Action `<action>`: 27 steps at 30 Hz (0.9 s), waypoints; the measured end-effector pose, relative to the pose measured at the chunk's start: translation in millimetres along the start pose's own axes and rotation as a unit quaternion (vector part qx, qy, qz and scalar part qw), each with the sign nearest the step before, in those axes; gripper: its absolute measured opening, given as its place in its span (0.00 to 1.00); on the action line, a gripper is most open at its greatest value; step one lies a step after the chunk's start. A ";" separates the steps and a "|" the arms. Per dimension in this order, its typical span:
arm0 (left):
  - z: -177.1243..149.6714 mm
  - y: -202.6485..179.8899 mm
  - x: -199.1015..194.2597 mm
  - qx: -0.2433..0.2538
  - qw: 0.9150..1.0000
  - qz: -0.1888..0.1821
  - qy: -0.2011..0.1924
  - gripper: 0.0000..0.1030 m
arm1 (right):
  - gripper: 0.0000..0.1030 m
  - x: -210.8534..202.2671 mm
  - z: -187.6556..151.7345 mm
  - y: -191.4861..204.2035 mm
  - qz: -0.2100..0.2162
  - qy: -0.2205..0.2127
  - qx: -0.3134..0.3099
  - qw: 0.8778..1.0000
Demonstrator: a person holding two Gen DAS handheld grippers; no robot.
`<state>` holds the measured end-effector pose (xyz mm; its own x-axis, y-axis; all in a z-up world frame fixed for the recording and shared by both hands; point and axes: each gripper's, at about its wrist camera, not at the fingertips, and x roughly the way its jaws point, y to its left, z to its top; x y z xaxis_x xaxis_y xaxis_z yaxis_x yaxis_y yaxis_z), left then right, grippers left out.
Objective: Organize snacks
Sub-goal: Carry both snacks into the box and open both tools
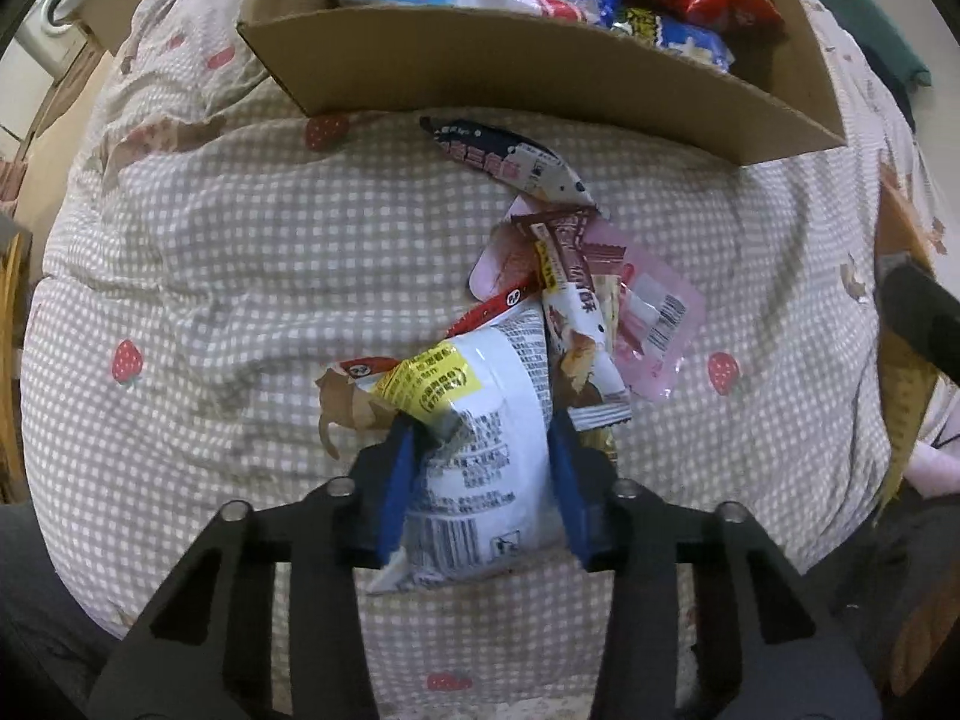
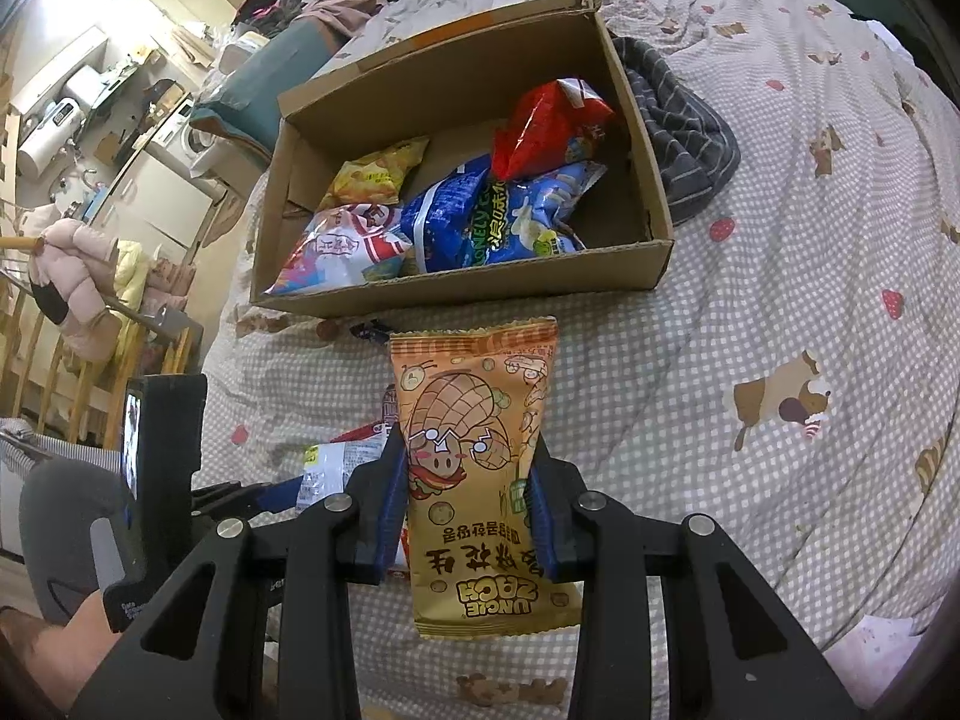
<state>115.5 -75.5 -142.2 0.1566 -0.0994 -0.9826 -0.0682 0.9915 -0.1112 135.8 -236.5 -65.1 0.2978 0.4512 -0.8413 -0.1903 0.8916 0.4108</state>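
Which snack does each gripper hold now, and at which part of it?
Left gripper: white printed snack packet, pinched across its middle. Right gripper: orange peanut snack bag, pinched across its middle.

The left wrist view looks steeply down, close over the checked strawberry-print bedspread (image 1: 210,276); the right wrist view looks forward from higher. Both share the open brown cardboard box (image 1: 480,69) (image 2: 456,288).

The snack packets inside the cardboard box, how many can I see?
4, perhaps more hidden underneath: a yellow packet at the back left, a red packet at the back right, a blue packet in the middle, a white-and-pink packet at the front left.
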 end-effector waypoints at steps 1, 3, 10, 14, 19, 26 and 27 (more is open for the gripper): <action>-1.1 1.0 -3.4 0.000 1.000 0.001 -0.002 0.34 | 0.35 -0.6 -0.1 -0.2 0.001 0.000 0.001 1.000; -2.0 4.3 -15.4 0.002 1.000 -0.001 -0.013 0.34 | 0.35 -2.0 -0.2 -0.5 0.002 -0.003 0.002 1.000; -10.7 19.8 -57.4 0.010 0.998 0.006 -0.061 0.34 | 0.35 -7.2 -1.4 -1.4 0.007 -0.007 0.005 1.000; -3.3 36.7 -86.2 0.007 0.995 0.020 -0.096 0.34 | 0.35 -11.7 -2.1 0.8 0.013 -0.016 0.001 1.000; 13.1 53.7 -101.7 0.002 0.992 0.020 -0.128 0.34 | 0.35 -23.6 -1.9 5.4 0.024 -0.043 -0.008 0.999; 32.5 51.2 -145.2 0.028 0.978 0.036 -0.206 0.34 | 0.35 -53.2 1.7 8.5 0.047 -0.113 -0.009 0.992; 34.6 50.8 -149.2 0.030 0.976 0.035 -0.211 0.34 | 0.35 -56.2 2.7 8.5 0.049 -0.120 -0.008 0.992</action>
<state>122.8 -7.4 3.8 0.5470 -0.0008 -0.8372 -0.0372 0.9990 -0.0253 120.0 -254.2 -13.3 0.4899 0.5340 -0.6891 -0.2441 0.8429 0.4796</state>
